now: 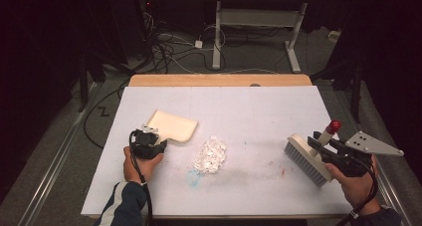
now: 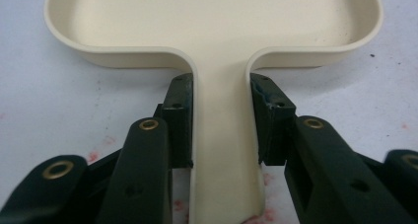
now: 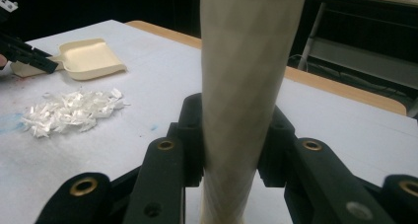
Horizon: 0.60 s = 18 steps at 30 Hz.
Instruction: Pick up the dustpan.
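White shreds [image 1: 210,155] lie heaped mid-table [image 1: 259,111], between dustpan [image 1: 171,125] and brush [image 1: 304,159], the left gripper [image 1: 149,142] and right gripper [image 1: 332,149] each carrying a tool toward them.
Left gripper view: jaws clamp the dustpan's handle [image 2: 222,135], pan flat on the table.
Right gripper view: jaws clamp the brush handle [image 3: 244,86], probably ready to sweep.

Bright, even light falls on the white table top [image 1: 259,111] from above, while the room around it sinks into near black. Shadows are soft and short, a faint one beside the brush [image 1: 306,159]. No hard glare on the table. The high view is a touch soft and grainy. In the left gripper view the cream dustpan [image 2: 217,21] looks sharp. In the right gripper view the near handle [image 3: 244,86] blurs and the far background goes dim.
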Available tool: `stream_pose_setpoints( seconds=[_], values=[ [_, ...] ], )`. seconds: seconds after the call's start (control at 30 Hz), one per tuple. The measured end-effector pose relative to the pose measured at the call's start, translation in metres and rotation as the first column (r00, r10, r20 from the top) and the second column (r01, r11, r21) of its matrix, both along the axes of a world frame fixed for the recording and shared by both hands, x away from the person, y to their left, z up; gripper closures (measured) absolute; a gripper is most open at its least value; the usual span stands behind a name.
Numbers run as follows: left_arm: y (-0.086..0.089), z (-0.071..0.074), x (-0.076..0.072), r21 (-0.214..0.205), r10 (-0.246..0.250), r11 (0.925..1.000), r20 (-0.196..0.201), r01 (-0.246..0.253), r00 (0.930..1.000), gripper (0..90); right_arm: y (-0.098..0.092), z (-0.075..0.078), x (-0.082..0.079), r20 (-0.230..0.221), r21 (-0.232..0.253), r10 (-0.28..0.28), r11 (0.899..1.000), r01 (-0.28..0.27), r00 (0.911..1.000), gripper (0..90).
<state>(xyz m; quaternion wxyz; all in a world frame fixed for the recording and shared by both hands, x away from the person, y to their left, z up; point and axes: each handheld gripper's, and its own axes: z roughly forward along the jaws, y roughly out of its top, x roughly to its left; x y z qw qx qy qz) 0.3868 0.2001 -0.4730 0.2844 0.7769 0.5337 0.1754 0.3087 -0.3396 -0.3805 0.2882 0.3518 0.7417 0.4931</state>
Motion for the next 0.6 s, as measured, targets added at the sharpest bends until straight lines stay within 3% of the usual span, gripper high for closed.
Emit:
stream_pose_setpoints(
  seconds=[0.13,0.2,0.27,0.3,0.37,0.43,0.47,0.5,0.57,0.6],
  values=[
    [0.002,0.002,0.004,0.018,-0.02,0.9996,-0.002,0.02,0.9998,63.4,0.001,-0.001,0.001,-0.007,0.0,0.005,1.0,-0.005,1.0,70.2],
    [0.005,0.008,0.008,0.033,-0.064,0.9974,-0.024,0.064,0.9977,63.4,0.002,-0.002,0.001,-0.013,-0.002,0.008,1.0,-0.008,0.9999,70.2],
    [0.006,0.012,0.007,0.045,-0.076,0.996,-0.025,0.077,0.9968,63.4,0.002,-0.002,0.002,-0.015,-0.001,0.006,1.0,-0.006,0.9999,70.2],
    [0.01,0.021,0.006,0.097,-0.126,0.9869,-0.033,0.129,0.9915,63.5,0.002,-0.003,0.002,-0.017,-0.003,0.01,1.0,-0.01,0.9998,70.2],
    [0.019,0.031,0.003,0.112,-0.154,0.9812,-0.036,0.157,0.9874,63.6,0.002,-0.003,0.001,-0.018,0.001,0.014,1.0,-0.014,0.9997,70.2],
    [0.028,0.039,0.0,0.114,-0.208,0.9695,-0.086,0.217,0.9744,63.6,0.002,-0.003,0.001,-0.02,-0.004,0.017,1.0,-0.017,0.9997,70.2],
    [0.028,0.039,0.0,0.114,-0.208,0.9695,-0.086,0.217,0.9744,63.5,0.002,-0.003,0.001,-0.02,-0.005,0.015,1.0,-0.015,0.9997,70.2],
    [0.035,0.044,-0.003,0.116,-0.258,0.9549,-0.133,0.273,0.957,63.5,0.002,-0.003,0.001,-0.018,-0.004,0.012,1.0,-0.012,0.9998,70.2],
    [0.041,0.047,-0.007,0.093,-0.297,0.9453,-0.152,0.313,0.9427,63.5,0.0,-0.002,0.002,-0.022,0.0,0.003,1.0,-0.003,0.9997,70.2],
    [0.044,0.048,-0.009,0.084,-0.319,0.938,-0.172,0.336,0.9322,63.5,-0.001,-0.002,0.003,-0.022,0.002,0.001,1.0,-0.001,0.9997,70.2]
  ],
)
